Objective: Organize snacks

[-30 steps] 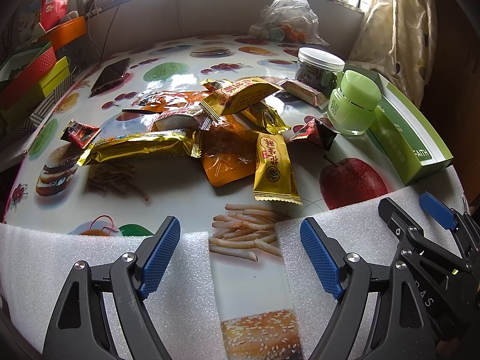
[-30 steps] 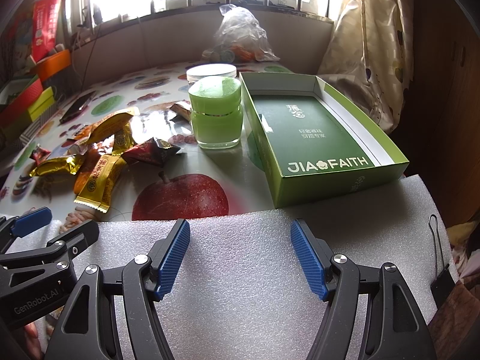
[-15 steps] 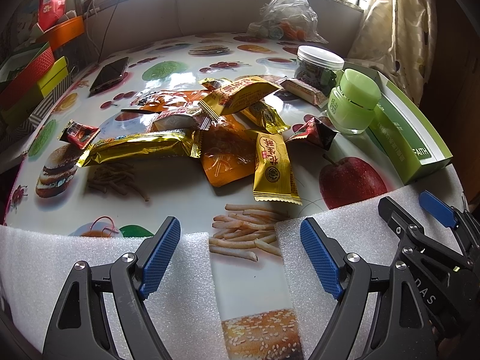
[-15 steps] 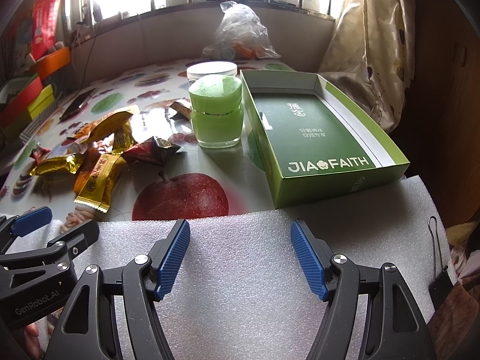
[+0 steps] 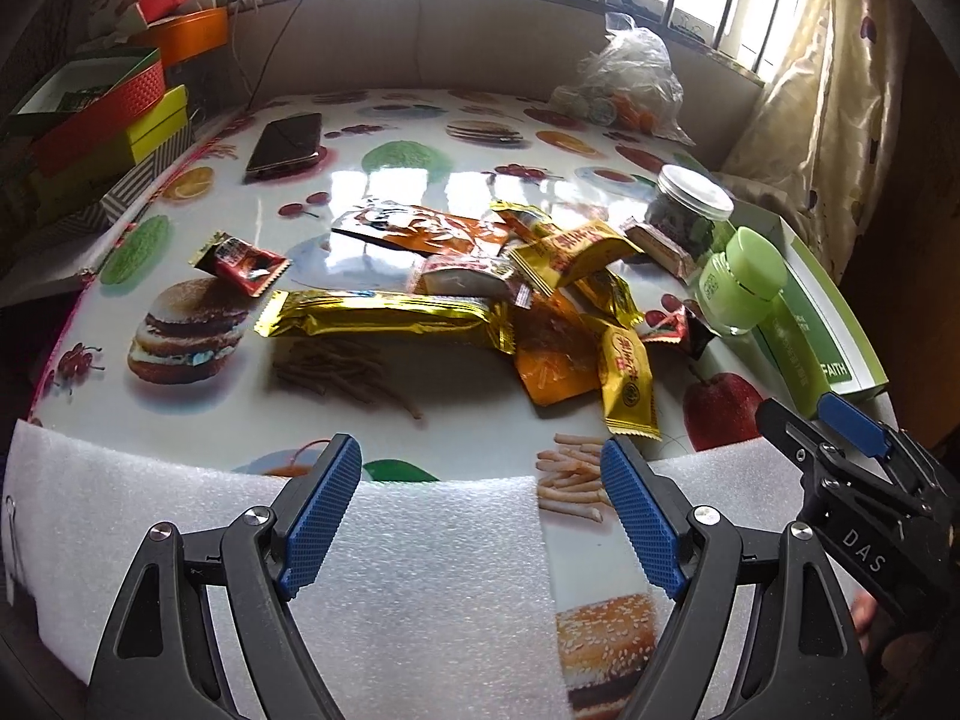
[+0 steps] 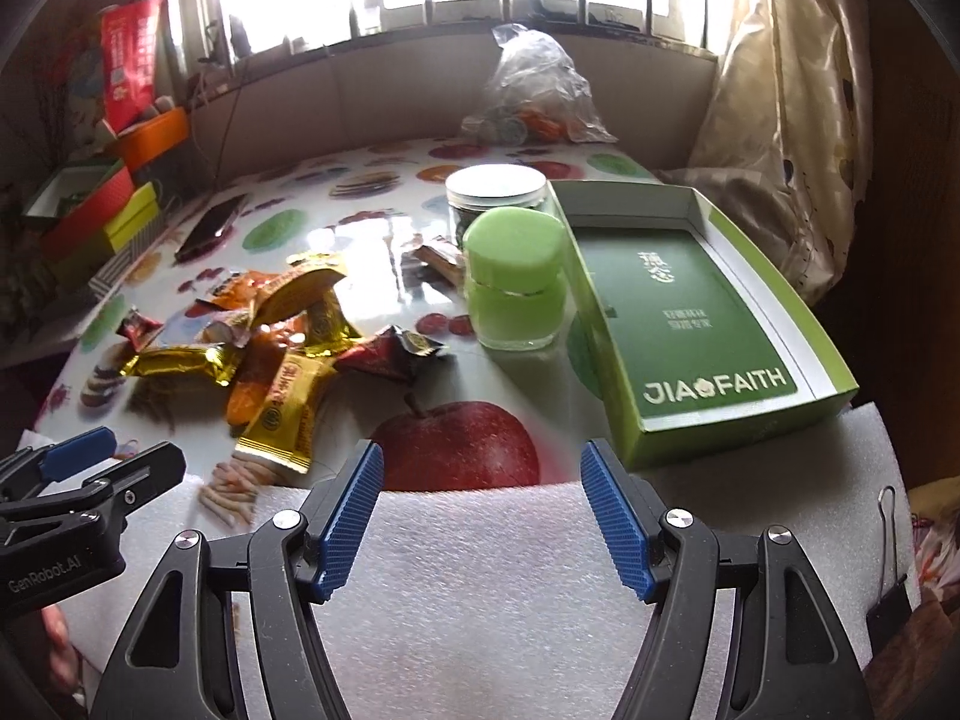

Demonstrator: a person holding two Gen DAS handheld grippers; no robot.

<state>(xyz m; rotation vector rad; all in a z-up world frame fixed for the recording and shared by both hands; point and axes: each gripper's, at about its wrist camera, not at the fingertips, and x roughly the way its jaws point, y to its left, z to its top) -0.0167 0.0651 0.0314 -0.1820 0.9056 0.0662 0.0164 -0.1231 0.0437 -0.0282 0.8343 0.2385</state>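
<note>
A heap of snack packets (image 5: pixel 480 288) lies mid-table: a long gold bar (image 5: pixel 384 318), orange pouches, a small yellow packet (image 5: pixel 627 381) and a red sachet (image 5: pixel 243 258). In the right wrist view the same heap (image 6: pixel 276 348) sits at left, beside an open green box (image 6: pixel 690 312). My left gripper (image 5: pixel 480 498) hangs open over the white foam at the near edge, short of the heap. My right gripper (image 6: pixel 480 498) is open too, over foam, with the printed apple just ahead. Both hold nothing.
A pale green jar (image 6: pixel 516 288) and a clear jar with a white lid (image 6: pixel 498 192) stand left of the box. A phone (image 5: pixel 285 144), stacked boxes (image 5: pixel 90 120) and a plastic bag (image 5: pixel 624 90) ring the table. A binder clip (image 6: pixel 888 594) grips the foam's right edge.
The left gripper has swung left and slightly forward, so the heap now sits right of centre. The right gripper has edged forward toward the apple print. Both stay open.
</note>
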